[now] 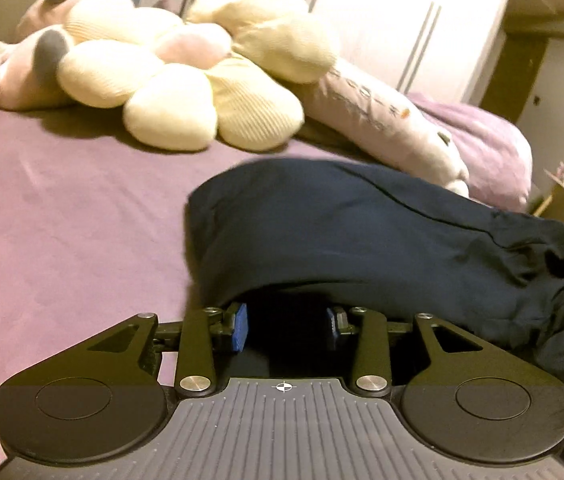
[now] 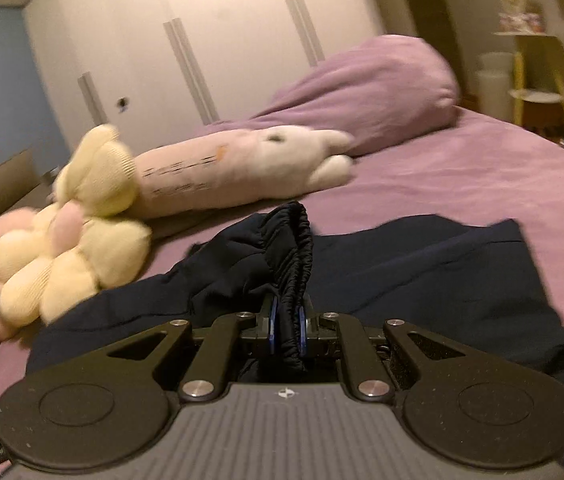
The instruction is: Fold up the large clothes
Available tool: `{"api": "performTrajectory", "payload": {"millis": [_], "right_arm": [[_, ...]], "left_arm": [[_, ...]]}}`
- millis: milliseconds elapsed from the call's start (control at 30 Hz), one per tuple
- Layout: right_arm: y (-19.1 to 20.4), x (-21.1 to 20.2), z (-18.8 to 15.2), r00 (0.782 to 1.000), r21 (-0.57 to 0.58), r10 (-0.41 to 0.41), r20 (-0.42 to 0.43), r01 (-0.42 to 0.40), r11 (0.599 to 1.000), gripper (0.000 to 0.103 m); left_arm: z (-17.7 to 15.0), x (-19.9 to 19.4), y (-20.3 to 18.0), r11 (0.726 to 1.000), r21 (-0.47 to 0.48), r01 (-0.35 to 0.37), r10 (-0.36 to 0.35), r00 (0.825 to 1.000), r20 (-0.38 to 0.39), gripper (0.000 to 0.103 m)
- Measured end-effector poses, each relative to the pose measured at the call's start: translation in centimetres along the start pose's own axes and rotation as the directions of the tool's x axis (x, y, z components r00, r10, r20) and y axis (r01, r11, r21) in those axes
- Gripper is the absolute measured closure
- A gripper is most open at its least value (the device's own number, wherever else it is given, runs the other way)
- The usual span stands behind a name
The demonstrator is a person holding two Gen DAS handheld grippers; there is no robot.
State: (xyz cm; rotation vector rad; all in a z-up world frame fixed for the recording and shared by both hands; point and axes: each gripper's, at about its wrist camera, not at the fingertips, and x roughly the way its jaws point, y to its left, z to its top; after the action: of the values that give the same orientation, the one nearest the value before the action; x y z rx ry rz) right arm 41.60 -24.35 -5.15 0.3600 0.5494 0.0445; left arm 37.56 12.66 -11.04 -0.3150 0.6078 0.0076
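Mid-fold: your right tool [image 2: 287, 326] is pinched on the navy trousers' [image 1: 362, 232] waistband [image 2: 296, 248], left tool [image 1: 287, 326] gapes wide under the fabric (nothing gripped), so next clamp it and carry across the bed [image 1: 62, 220].

A home bedroom: purple-sheeted bed [image 2: 482, 184], plush toys [image 1: 170, 92] heaped on it, a purple pillow [image 2: 378, 92] at its far end, white wardrobe doors [image 2: 210, 40] behind it.
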Motion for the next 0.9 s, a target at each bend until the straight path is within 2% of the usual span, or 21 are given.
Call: {"api": "performTrajectory", "payload": {"millis": [167,300,400,500,633,700,800,867,900], "right_arm": [[-3.6,0.9,0.1,0.997,0.049,-0.065,-0.034,0.067,0.997,0.093],[-5.1,3.1,-0.9,0.989,0.037,-0.116,-0.094,0.12,0.992,0.093],[-6.2,4.5,-1.8,0.98,0.028,-0.144,-0.137,0.15,0.988,0.093],[-7.7,3.6,-1.4,0.987,0.121,-0.112,-0.118,0.126,0.985,0.093],[-10.0,1.7,-0.5,0.992,0.245,-0.085,-0.088,0.104,0.964,0.093],[-10.7,1.8,-0.4,0.99,0.249,-0.107,-0.093,0.127,0.96,0.092],[-11.5,2.4,-0.8,0.989,0.261,-0.091,-0.113,0.118,0.958,0.082],[-11.7,1.7,-1.2,0.993,0.268,-0.057,-0.105,0.084,0.96,0.069],[-11.6,1.4,-1.3,0.992,0.26,-0.054,-0.109,0.081,0.962,0.058]], "left_arm": [[-0.7,1.3,-1.2,0.998,0.069,-0.002,0.005,0.999,-0.042,0.063],[-0.5,0.7,-1.1,0.997,0.07,0.022,-0.018,0.998,-0.056,0.064],[0.0,-0.5,-0.8,0.996,0.066,0.062,-0.058,0.996,-0.071,0.057],[0.3,-2.3,-0.6,0.993,0.091,0.078,-0.074,0.996,-0.051,0.048],[1.6,-3.4,-0.8,0.993,0.085,0.083,-0.085,0.996,0.017,0.045],[2.1,-2.4,-1.3,0.994,0.064,0.093,-0.093,0.996,0.004,0.046],[2.2,-0.5,-2.2,0.993,0.033,0.116,-0.115,0.993,-0.036,0.046],[2.0,0.6,-2.9,0.992,0.026,0.127,-0.125,0.99,-0.064,0.046],[1.8,1.1,-3.4,0.991,0.033,0.127,-0.124,0.99,-0.072,0.046]]}}
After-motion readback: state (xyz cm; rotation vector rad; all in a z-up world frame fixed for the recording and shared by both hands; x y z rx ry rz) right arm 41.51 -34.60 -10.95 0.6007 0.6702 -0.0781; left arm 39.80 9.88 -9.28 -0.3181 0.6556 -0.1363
